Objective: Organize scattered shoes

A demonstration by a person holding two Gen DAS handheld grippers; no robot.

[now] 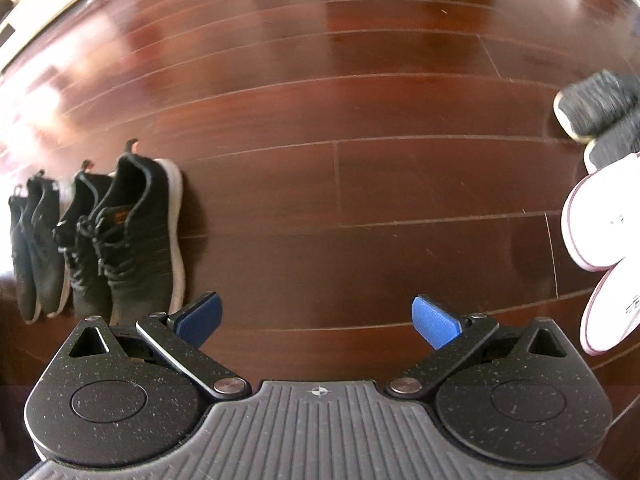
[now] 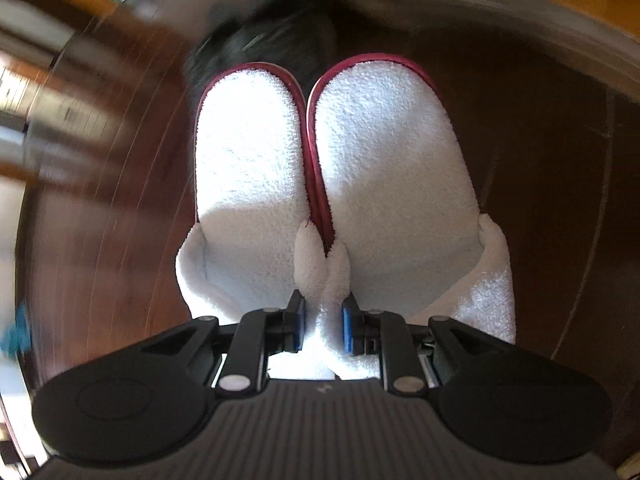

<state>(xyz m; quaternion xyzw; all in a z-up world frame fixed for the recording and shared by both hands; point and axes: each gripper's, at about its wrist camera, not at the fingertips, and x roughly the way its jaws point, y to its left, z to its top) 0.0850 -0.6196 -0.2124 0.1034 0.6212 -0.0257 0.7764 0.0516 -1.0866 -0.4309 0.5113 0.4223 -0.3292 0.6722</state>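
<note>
In the right wrist view my right gripper (image 2: 323, 326) is shut on the inner edges of a pair of white terry slippers (image 2: 384, 168) with red piping; they hang side by side above the floor, toes away from me. The same slippers (image 1: 600, 240) show at the right edge of the left wrist view, soles toward the camera. My left gripper (image 1: 316, 320) is open over bare wooden floor, nothing between its blue pads (image 1: 434, 322). Two pairs of black sneakers (image 1: 132, 236) stand in a row on the left, the nearest with a white sole.
A grey knit shoe pair (image 1: 600, 108) lies at the right, just beyond the slippers. A dark blurred shoe (image 2: 256, 48) shows behind the slippers' toes. Dark red wooden floor (image 1: 320, 120) stretches between the sneaker row and the slippers. Pale furniture (image 1: 24, 12) lines the far left.
</note>
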